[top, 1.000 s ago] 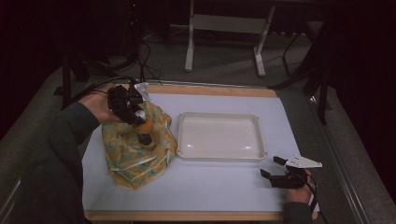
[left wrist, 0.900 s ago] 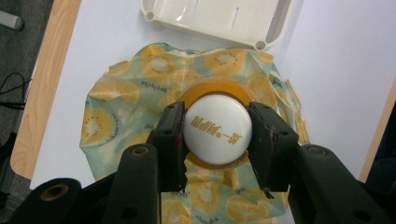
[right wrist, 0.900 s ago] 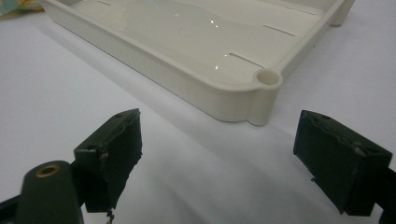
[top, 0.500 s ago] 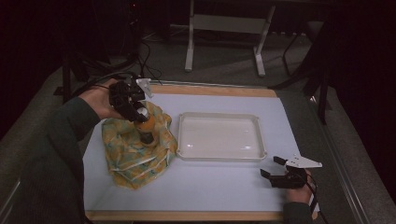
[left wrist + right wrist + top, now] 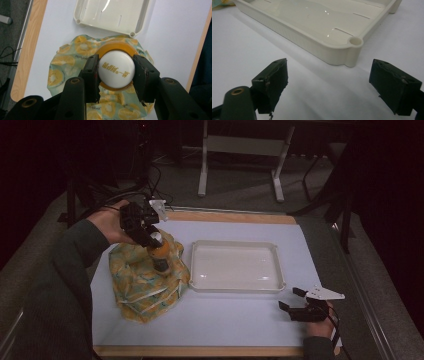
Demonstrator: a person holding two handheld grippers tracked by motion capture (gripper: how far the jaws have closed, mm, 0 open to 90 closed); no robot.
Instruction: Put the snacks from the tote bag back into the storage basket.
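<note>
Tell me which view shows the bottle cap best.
The left gripper view: it looks straight down on the white cap, its printed lettering legible, clamped between the left tongs. The high view shows the cap small and side-on above the orange bottle.

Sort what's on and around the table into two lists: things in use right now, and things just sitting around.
In use:
- left gripper, shut on the bottle by its white cap
- fruit-print bag under the bottle
- white tray, empty, beside the bag

Sitting around:
- right gripper, open, resting on the table near the tray
- metal stand behind the table
- floor cables
</note>
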